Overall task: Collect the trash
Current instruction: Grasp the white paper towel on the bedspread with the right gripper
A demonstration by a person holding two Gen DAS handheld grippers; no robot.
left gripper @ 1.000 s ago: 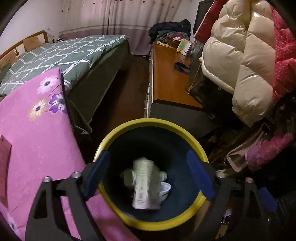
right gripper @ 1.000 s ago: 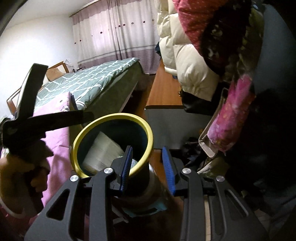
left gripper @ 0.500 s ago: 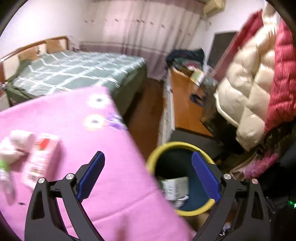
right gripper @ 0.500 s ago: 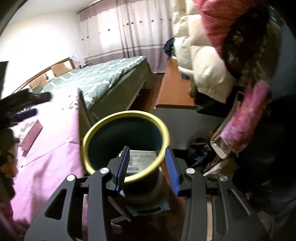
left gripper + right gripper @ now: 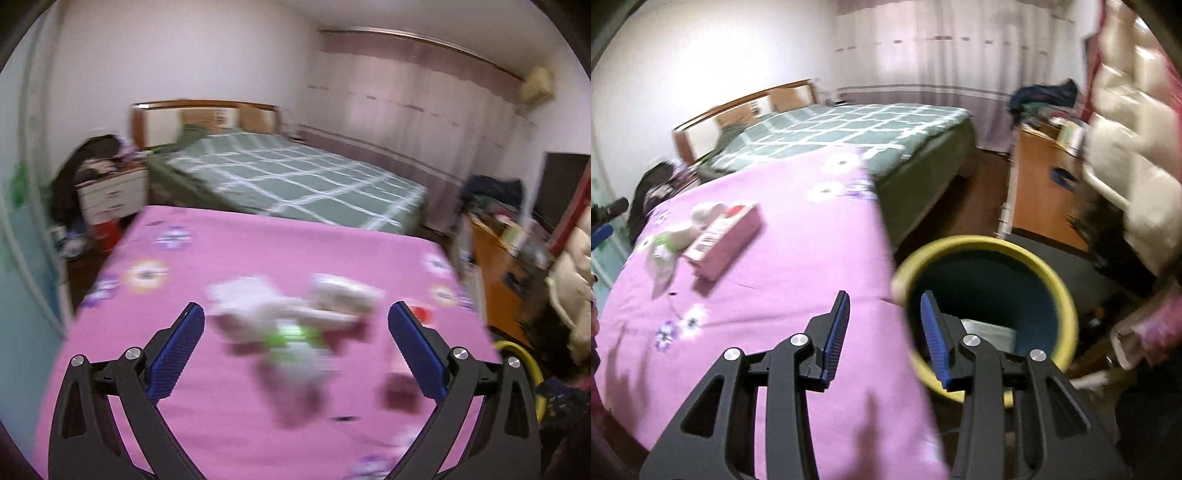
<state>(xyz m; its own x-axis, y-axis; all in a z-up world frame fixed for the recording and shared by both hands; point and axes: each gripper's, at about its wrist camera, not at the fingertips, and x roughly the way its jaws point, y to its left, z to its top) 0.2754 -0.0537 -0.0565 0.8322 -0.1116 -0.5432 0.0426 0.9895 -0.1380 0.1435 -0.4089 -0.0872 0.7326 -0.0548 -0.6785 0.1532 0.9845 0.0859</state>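
Between drops: my left hand-held gripper (image 5: 295, 338), jaws just opened wide and empty, faces blurred trash pile (image 5: 291, 317) at frame centre on pink-covered bench (image 5: 221, 424); next, reach and pinch one piece.

Pink floral table cover (image 5: 768, 295); yellow-rimmed dark teal bin (image 5: 1052, 280); green bed (image 5: 295, 181) with white checks; pink box (image 5: 727, 236).

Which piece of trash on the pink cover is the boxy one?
The pink carton with the barcode label, lying flat; the white crumpled wads and the green-labelled wrapper beside it are soft and shapeless.
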